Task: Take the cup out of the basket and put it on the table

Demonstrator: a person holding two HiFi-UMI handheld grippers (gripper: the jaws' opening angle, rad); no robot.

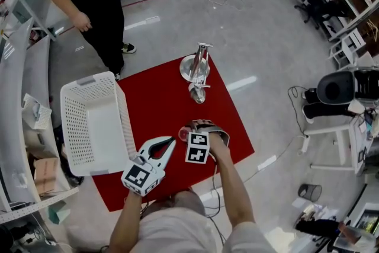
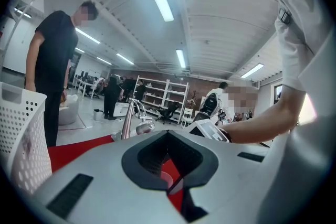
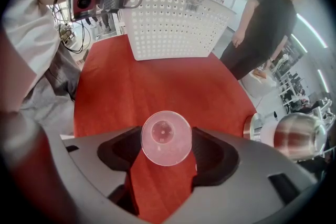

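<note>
Right claw (image 3: 167,150) clenched on clear cup (image 3: 166,136), pointing down over red table (image 1: 160,98); cup-to-table contact unclear. Left claw (image 1: 172,142) closed on nothing, just beside. Basket (image 1: 124,121) covers table's left edge; open room between.

The desk (image 1: 234,127) is plain red. The basket (image 1: 76,130) is white, its walls dotted with rows of small holes. The cup (image 3: 166,138) is translucent, faintly pink. The left gripper (image 1: 172,142) and right gripper (image 3: 166,150) are pale grey with dark grey fingers (image 3: 220,152); their marker cubes (image 1: 141,176) bear black-and-white squares. The metal stand (image 1: 198,71) is shiny silver, the floor (image 1: 266,26) grey
</note>
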